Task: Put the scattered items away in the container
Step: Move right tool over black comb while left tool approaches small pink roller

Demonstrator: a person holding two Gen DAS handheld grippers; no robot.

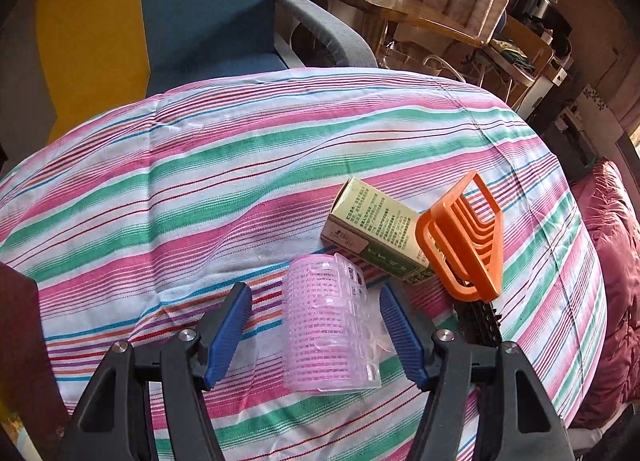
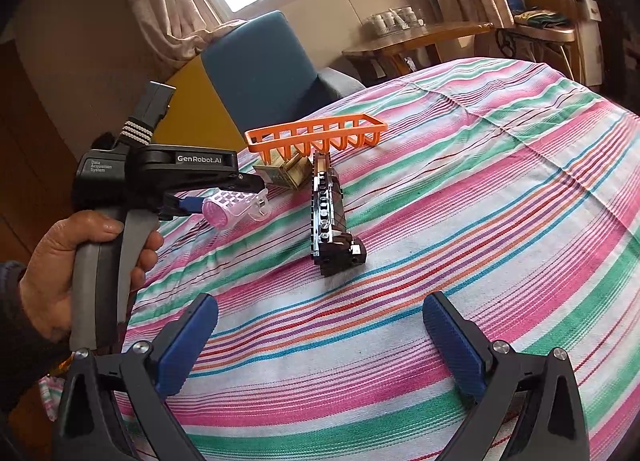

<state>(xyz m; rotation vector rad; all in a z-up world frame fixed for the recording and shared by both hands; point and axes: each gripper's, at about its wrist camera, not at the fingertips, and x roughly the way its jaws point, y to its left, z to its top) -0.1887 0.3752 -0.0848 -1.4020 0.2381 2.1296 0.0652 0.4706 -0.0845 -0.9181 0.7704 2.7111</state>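
A pink hair roller (image 1: pixel 326 321) lies on the striped cloth (image 1: pixel 200 181) between the fingers of my left gripper (image 1: pixel 314 291), which is open with a gap on each side of the roller. Behind it sits a green-and-cream carton (image 1: pixel 372 229), and an orange slotted basket (image 1: pixel 468 237) leans tilted on the carton. A long black brick-built model (image 2: pixel 330 213) lies in front of the basket (image 2: pixel 316 133). My right gripper (image 2: pixel 320 317) stands open over bare cloth, short of the model, holding nothing. A hand (image 2: pixel 60 261) grips the left tool's handle.
A blue armchair (image 1: pixel 208 13) stands beyond the far edge of the cloth. A wooden side table (image 1: pixel 400 9) with cups is at the back right. A dark red quilt (image 1: pixel 608 261) lies past the right edge.
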